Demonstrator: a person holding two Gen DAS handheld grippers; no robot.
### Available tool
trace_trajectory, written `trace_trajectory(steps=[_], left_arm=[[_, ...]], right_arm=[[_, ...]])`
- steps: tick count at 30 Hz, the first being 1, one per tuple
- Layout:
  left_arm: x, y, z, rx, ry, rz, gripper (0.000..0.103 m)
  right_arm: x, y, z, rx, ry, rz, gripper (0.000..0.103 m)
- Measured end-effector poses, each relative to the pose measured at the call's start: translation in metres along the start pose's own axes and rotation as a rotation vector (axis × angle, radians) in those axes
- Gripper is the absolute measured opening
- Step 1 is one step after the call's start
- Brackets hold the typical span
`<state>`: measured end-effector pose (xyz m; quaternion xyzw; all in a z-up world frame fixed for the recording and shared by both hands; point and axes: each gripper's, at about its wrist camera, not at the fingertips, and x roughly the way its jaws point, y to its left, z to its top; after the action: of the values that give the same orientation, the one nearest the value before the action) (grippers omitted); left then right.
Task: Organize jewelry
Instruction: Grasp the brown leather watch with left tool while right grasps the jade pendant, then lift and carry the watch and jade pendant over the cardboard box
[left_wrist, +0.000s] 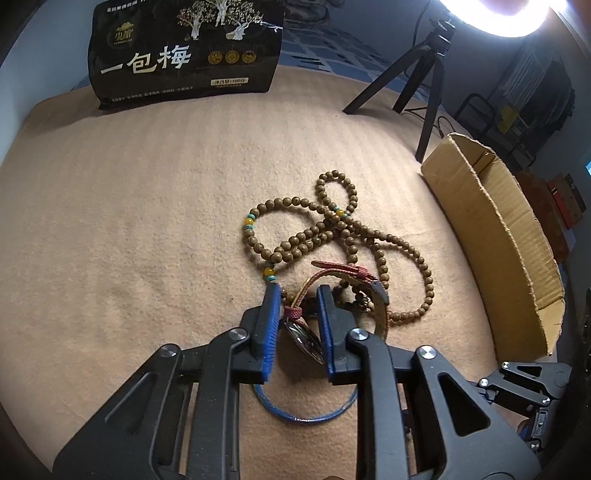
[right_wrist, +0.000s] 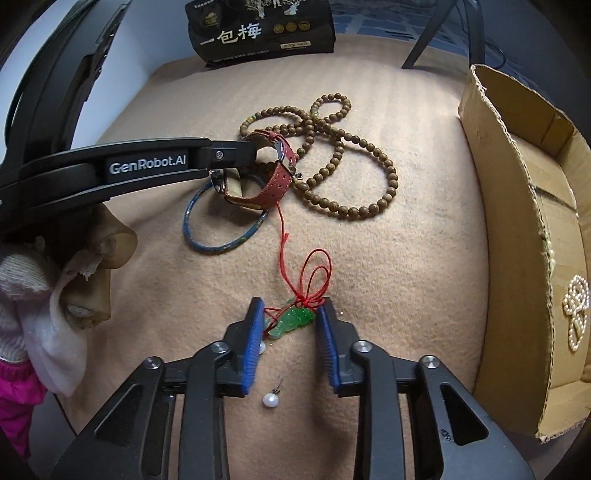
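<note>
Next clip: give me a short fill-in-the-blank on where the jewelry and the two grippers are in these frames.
1. The left gripper has the red-strapped wristwatch between its ____ finger pads.
2. The green jade pendant lies between the right gripper's fingers, tied to a ____ cord.
3. The string of brown wooden beads lies on the ____ cloth.
4. A pearl piece already lies inside the ____ box.

Missing words: blue; red; beige; cardboard

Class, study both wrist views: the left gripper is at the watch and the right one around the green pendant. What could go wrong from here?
1. The watch sits across the bead necklace and blue bangle; lifting it might drag them.
2. The pendant's red cord runs up to the watch, so moving either piece may tug the green pendant.
3. The right gripper could nudge the loose pearl earring.
</note>
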<state>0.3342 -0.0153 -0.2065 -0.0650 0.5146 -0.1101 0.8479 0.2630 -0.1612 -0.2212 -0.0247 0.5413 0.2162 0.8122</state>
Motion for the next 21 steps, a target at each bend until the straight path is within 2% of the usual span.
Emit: trace_trajectory(steps=[1,8,21], left_arm=[[0.001,0.0,0.0,0.0,0.002,0.006,0.011],[0.001,-0.004,-0.001,0.021,-0.015,0.041,0.009],[-0.03,-0.002,-0.002,0.008,-0.068,0.012,0.008]], right_arm=[[0.0,-0.001,0.001,0.002,-0.002,0.0,0.019],[0.0,-0.001,0.003,0.006,-0.016,0.022,0.018],[-0.045,-0.015,-0.007,0.017,-0.108,0.052,0.018]])
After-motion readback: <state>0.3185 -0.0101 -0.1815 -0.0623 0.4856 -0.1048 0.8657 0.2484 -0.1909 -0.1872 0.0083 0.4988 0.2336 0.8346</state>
